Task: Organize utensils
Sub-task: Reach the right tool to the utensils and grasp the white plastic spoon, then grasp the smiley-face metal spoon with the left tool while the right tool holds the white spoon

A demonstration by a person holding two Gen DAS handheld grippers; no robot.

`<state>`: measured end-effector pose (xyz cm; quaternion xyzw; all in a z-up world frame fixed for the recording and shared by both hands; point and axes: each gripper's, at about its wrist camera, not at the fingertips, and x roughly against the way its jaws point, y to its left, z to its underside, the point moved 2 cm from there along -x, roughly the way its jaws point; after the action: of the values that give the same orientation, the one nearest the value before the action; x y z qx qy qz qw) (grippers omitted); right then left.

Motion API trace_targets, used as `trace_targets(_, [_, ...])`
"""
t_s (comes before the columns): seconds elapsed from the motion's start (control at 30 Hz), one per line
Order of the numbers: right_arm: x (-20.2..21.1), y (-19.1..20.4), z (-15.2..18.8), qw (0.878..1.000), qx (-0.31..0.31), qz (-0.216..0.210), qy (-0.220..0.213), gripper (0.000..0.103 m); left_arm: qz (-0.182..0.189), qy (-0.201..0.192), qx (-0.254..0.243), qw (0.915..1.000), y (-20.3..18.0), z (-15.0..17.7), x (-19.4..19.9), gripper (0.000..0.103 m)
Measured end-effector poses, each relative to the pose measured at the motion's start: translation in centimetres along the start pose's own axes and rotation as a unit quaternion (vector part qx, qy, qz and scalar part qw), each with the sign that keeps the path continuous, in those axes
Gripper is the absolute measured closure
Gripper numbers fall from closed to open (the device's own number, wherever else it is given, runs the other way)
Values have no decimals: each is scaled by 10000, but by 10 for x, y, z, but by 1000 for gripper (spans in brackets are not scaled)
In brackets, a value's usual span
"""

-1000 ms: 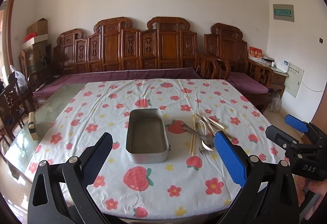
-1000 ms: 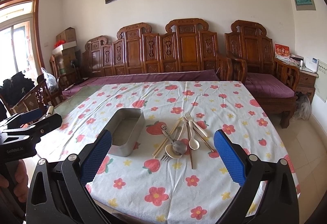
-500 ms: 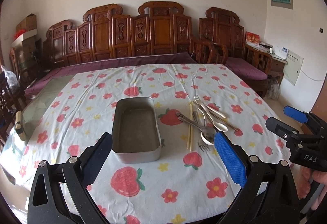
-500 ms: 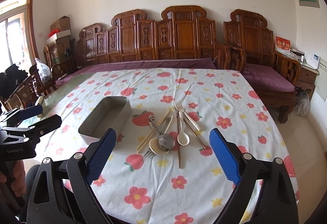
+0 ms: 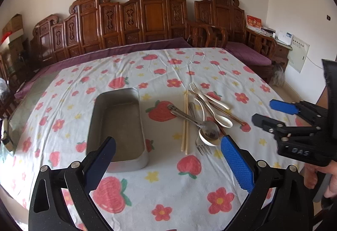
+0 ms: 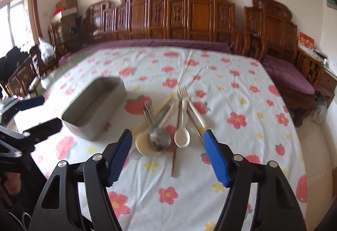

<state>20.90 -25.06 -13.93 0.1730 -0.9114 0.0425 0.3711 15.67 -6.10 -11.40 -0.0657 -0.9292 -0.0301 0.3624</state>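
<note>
At the far left of the right wrist view we see our left claw (image 6: 34, 113) hanging above the bench edge, fingers parted and holding nothing. In its own view the left claw (image 5: 168, 159) is released, its two blue pads wide apart over the flowered tablecloth (image 5: 189, 188) that covers the bench. Just ahead of its left finger lies the metal tray (image 5: 118, 125), a shallow rectangular tin lying lengthwise away from us, with nothing visible inside it.

Right of the tray, apart from it, sits the heap of utensils. First comes a pair of pale chopsticks (image 5: 185, 121) lying side by side, pointing away from us. A steel spoon (image 5: 193, 120) crosses over them, its bowl resting in the bowl of a cream spoon (image 5: 208, 140). A fork (image 5: 202, 147) lies under that bowl with its tines toward us. Further right lie a second cream spoon (image 5: 219, 117), a cream fork (image 5: 207, 95) with tines pointing away, and dark brown chopsticks (image 5: 223, 113) running beneath them.

At the right edge we see our right claw (image 5: 271, 113), also unclenched and empty. In its own view the right claw (image 6: 167, 153) hovers low over the heap, its pads straddling the spoon bowls without touching them; this view is somewhat blurred.
</note>
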Motion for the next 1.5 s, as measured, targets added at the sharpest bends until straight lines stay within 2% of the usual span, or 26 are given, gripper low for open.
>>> trace_targets(0.2, [-50, -17, 12, 9988, 0, -145, 476, 45, 136, 248, -76, 9996, -11, 7, -22, 6])
trace_targets(0.43, [-92, -33, 7, 9959, -110, -359, 825, 60, 278, 437, -140, 9986, -17, 11, -39, 6])
trace_targets(0.77, [-146, -43, 1, 9897, -265, -240, 1388, 62, 248, 696, -194, 9971, -23, 16, -60, 6])
trace_targets(0.9, [-145, -45, 4, 9893, -275, -294, 1400, 62, 269, 802, -130, 9963, -23, 17, -68, 6])
trace_targets(0.97, [-143, -46, 6, 9893, -261, -285, 1407, 69, 252, 827, -146, 9962, -23, 17, -72, 6])
trace_targets(1.03, [-140, -48, 9, 9890, -278, -283, 1423, 88, 240, 870, -152, 9958, -24, 17, -75, 6])
trace_targets(1.13, [-132, -53, 12, 9889, -360, -317, 1405, 96, 237, 921, -148, 9954, -26, 16, -81, 6])
trace_targets(1.4, [-94, -60, 18, 9905, -422, -331, 1263, 97, 271, 1070, -203, 9937, -38, 5, -104, 7])
trace_targets(1.5, [-84, -67, 22, 9911, -498, -312, 1195, 97, 265, 1126, -162, 9932, -42, -5, -115, 13])
